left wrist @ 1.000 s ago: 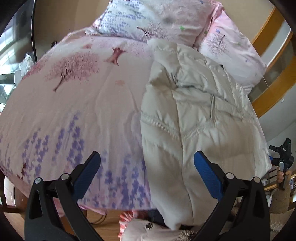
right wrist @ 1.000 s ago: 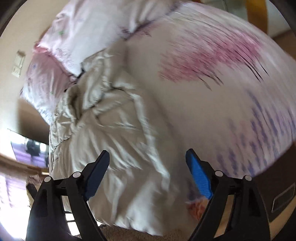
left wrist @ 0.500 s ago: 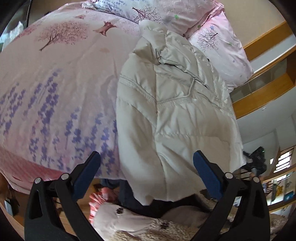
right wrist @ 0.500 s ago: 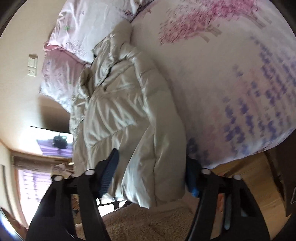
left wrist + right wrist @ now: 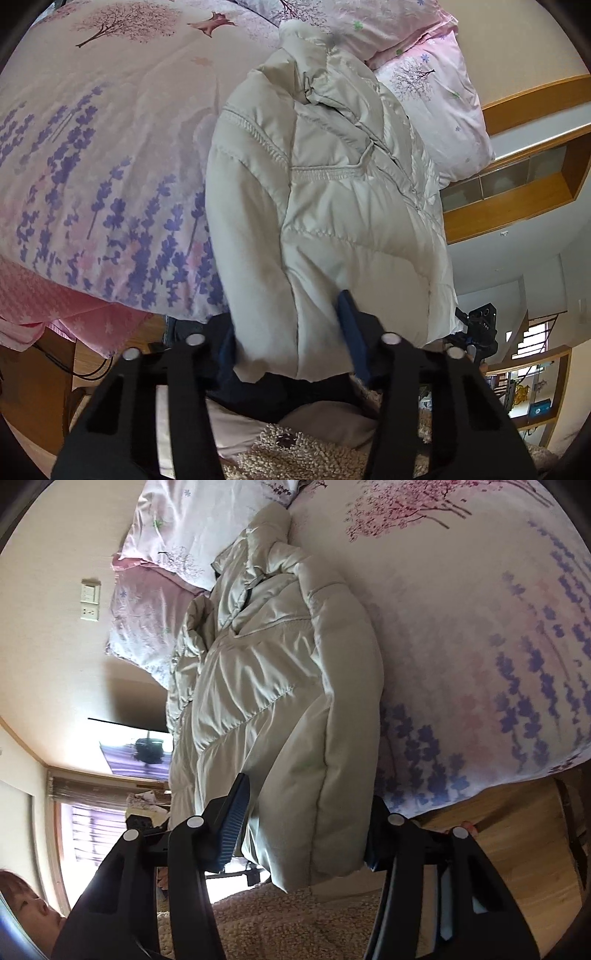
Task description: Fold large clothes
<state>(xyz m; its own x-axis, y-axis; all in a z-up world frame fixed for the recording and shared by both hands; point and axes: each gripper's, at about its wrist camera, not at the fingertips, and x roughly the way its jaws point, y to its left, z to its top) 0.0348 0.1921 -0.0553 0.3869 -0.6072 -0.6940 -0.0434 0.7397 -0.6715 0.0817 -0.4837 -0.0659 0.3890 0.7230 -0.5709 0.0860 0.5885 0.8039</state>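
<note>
Both grippers' jaws, wide apart before, are closing around the puffy coat's (image 5: 332,206) hem, pads pinching fabric.

A bed is covered by a pink quilt (image 5: 110,122) printed with purple flower stalks and pink trees. Two floral pillows (image 5: 436,85) lie stacked at its head. Beside the bed a wooden shelf (image 5: 517,192) lines the wall. In the right wrist view a light switch (image 5: 90,592) sits above a wall socket (image 5: 89,612), and a window (image 5: 92,830) glows brightly. The floor (image 5: 517,830) is wood.
</note>
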